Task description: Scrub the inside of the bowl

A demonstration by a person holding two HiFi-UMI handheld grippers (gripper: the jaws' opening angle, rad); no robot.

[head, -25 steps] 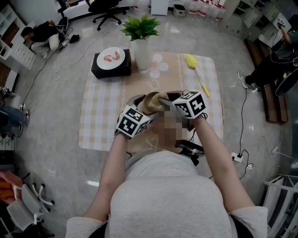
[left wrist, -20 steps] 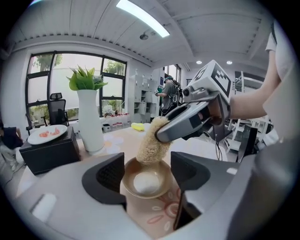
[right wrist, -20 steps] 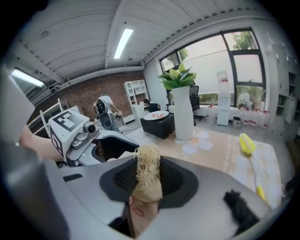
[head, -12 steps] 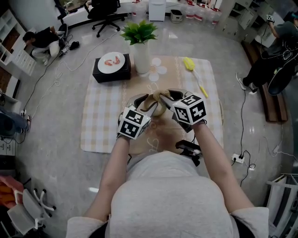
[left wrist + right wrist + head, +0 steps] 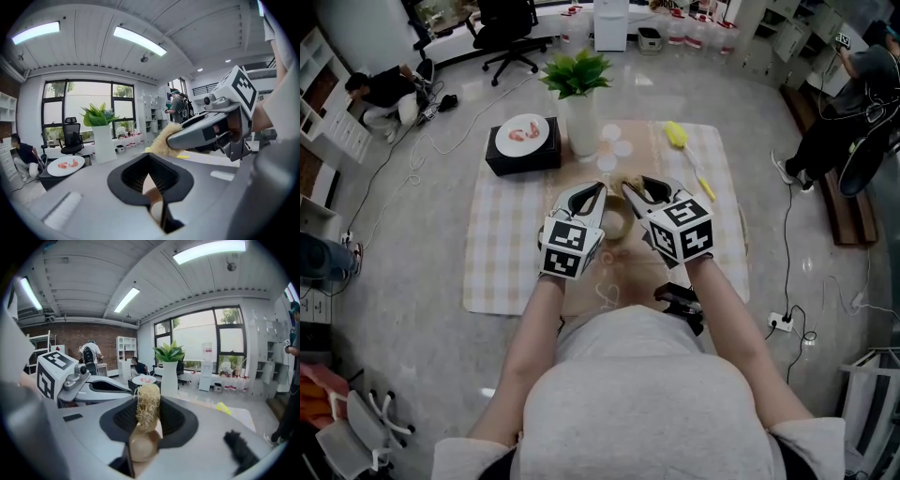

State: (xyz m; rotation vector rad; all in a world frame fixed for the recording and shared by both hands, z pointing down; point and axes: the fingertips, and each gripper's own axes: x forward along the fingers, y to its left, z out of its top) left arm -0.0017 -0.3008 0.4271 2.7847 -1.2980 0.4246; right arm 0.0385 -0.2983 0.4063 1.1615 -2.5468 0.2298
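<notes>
I count two tongs over the bench (image 5: 502,253). Left tongs (image 5: 593,193) are pressed together on the rim of the one bowl (image 5: 615,226), mid-bench. Right tongs (image 5: 635,190) pinch the one scrubber (image 5: 147,409). Beyond them: one potted plant (image 5: 580,89), one plate (image 5: 523,131), one yellow brush (image 5: 679,135).

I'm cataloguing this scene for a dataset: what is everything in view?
tablecloth: 1, beige-and-white check, spread under everything
bowl: 1, tan, mid-cloth
scrubber: 1, straw-coloured, in the right gripper
black box: 1, black, far left of cloth
plate: 1, white with red food, on black box
vase: 1, white, holding green plant, far centre
brush: 1, yellow, far right
office chair: 1, black, floor beyond cloth
left gripper: 1, grey, closed on bowl's rim
right gripper: 1, grey, closed on scrubber
</notes>
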